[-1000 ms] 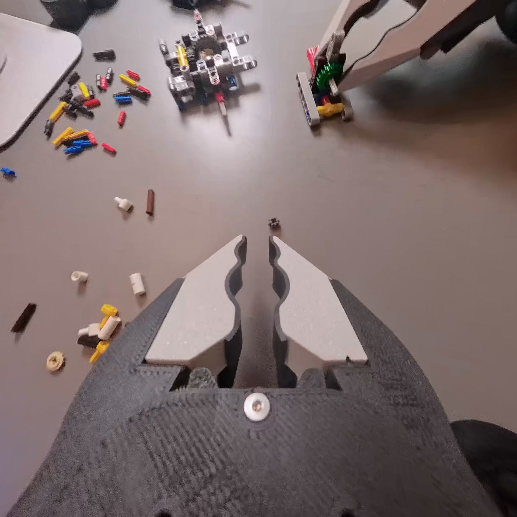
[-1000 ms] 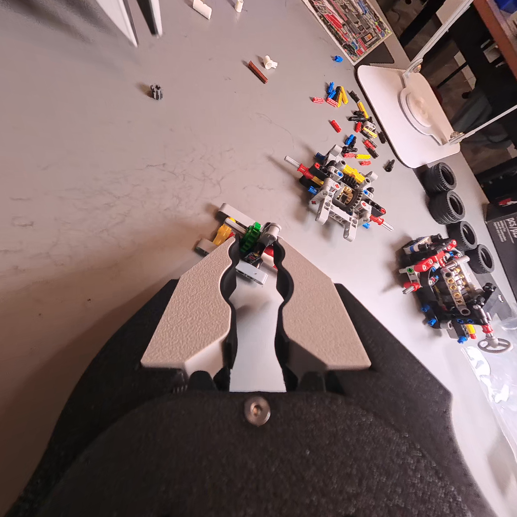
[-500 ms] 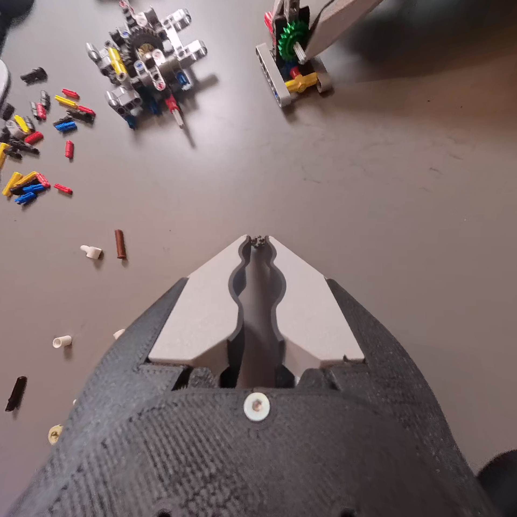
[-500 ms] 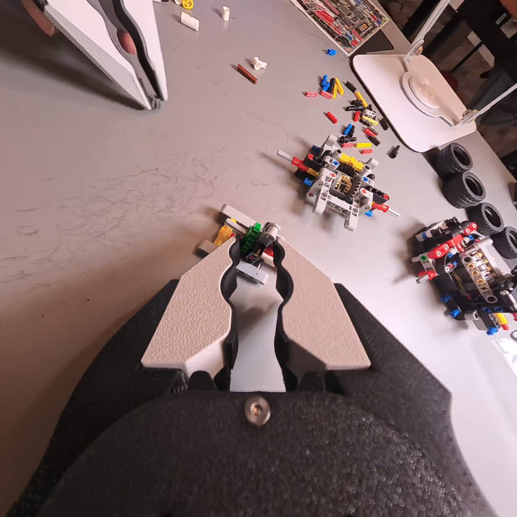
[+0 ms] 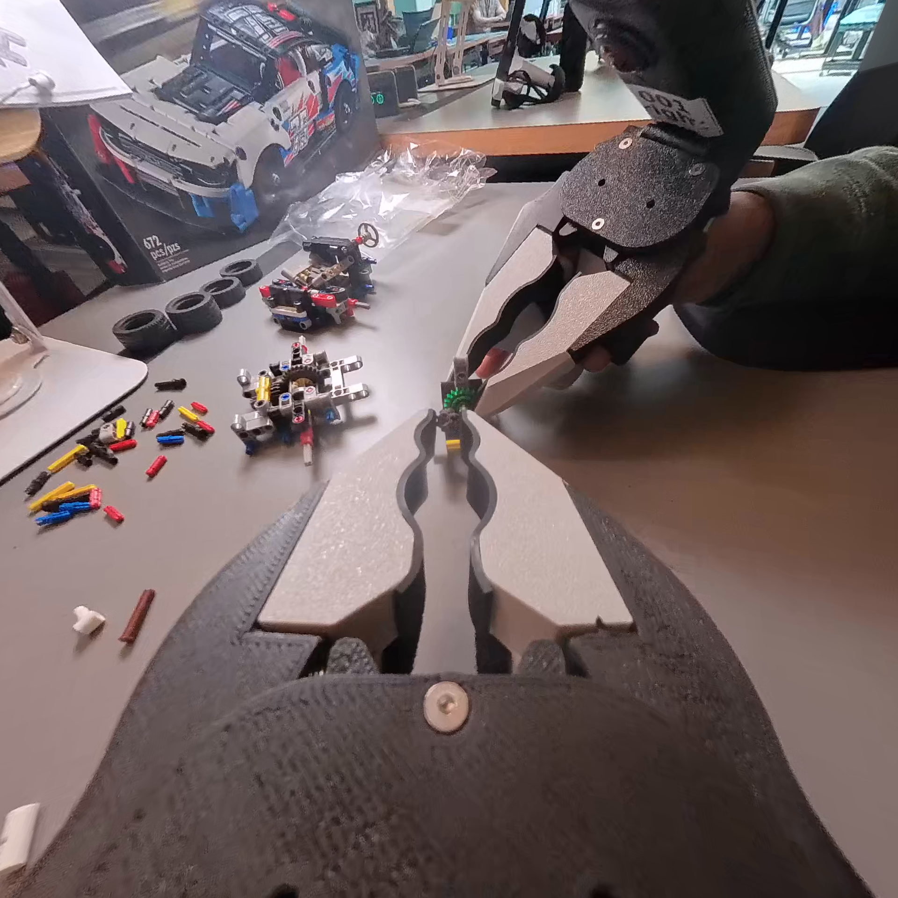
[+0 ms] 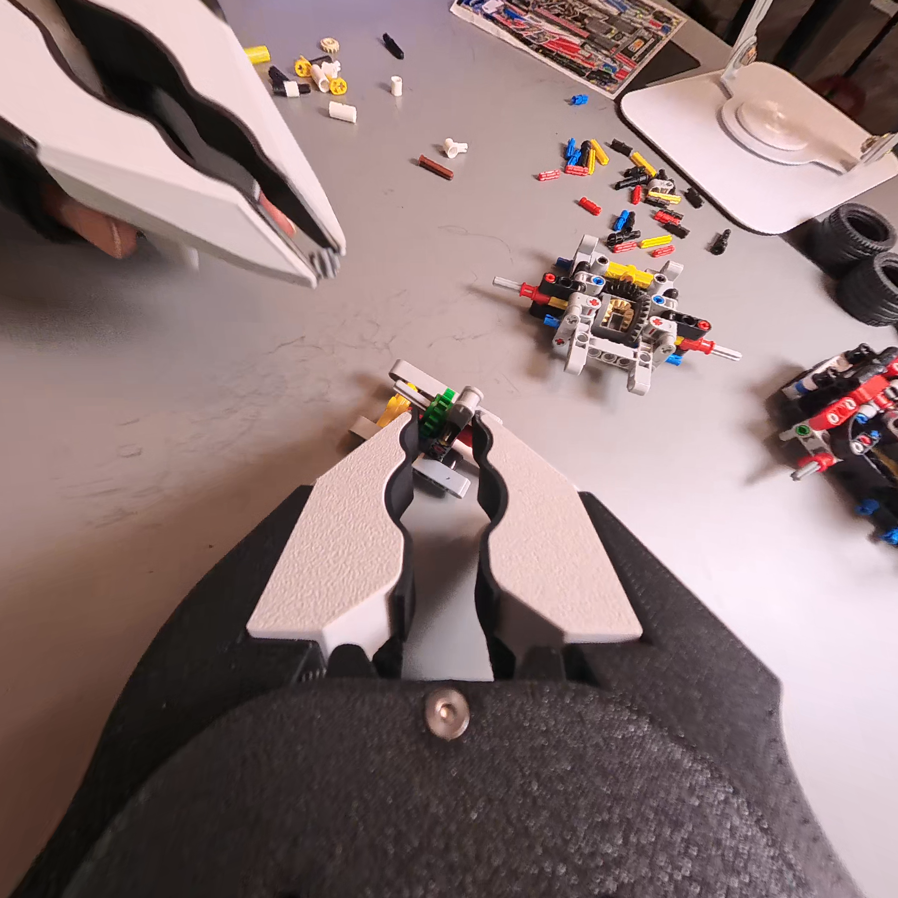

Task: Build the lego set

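My left gripper (image 5: 447, 420) is shut on a small dark toothed piece (image 5: 446, 418) at its fingertips and holds it off the table. It sits just in front of a small brick assembly with a green gear (image 5: 457, 400). My right gripper (image 6: 444, 423) is shut on that assembly (image 6: 436, 410), which rests on the table with a grey beam (image 6: 413, 376) and a yellow part beyond the gear. The right gripper also shows in the left wrist view (image 5: 474, 388), and the left gripper in the right wrist view (image 6: 328, 265), up and to the left of the assembly.
A grey gear-frame assembly (image 5: 299, 393) and a black-and-red chassis (image 5: 320, 286) stand to the left, with several tyres (image 5: 189, 306), scattered pins (image 5: 112, 437), a white stand base (image 5: 58, 379), the set's box (image 5: 218, 121) and a plastic bag (image 5: 388, 189). A booklet (image 6: 573, 34) lies farther off. Tip to tip, the grippers are about 7 cm apart.
My left gripper shut on the small dark piece lying on the table, lifted it and swung it up toward the green-gear assembly. The right gripper kept its hold.
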